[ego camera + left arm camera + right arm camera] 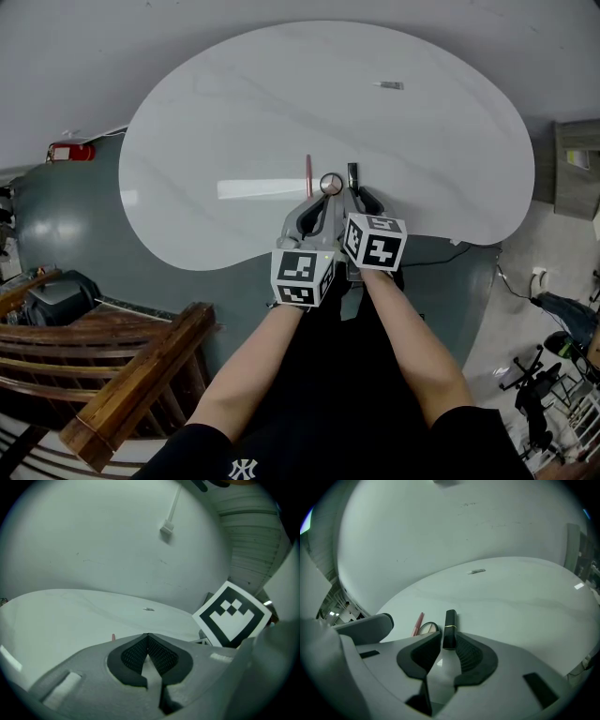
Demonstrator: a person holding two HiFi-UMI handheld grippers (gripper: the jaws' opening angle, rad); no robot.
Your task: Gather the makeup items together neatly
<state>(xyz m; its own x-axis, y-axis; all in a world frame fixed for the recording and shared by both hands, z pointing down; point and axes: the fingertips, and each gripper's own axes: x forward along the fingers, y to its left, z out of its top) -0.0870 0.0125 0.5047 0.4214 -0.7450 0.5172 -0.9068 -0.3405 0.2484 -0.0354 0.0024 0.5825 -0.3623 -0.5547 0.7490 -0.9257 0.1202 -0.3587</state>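
On the white table (234, 122), a pink pencil (308, 175), a round compact (330, 183) and a black lipstick (352, 175) lie side by side near the front edge. My right gripper (355, 193) is shut on the near end of the lipstick (450, 626), whose far end rests toward the table beside the compact (428, 628) and pencil (418, 623). Just left of it, my left gripper (317, 201) is shut with nothing between its pads (159, 654); only the pencil's tip (113, 637) shows past it. A small silvery item (389, 85) lies alone at the far side.
The table's curved front edge (234, 267) runs just under both grippers. A wooden bench (122, 375) stands at lower left and a red object (70, 150) on the floor at left. A cable with a plug (167, 528) hangs on the wall behind.
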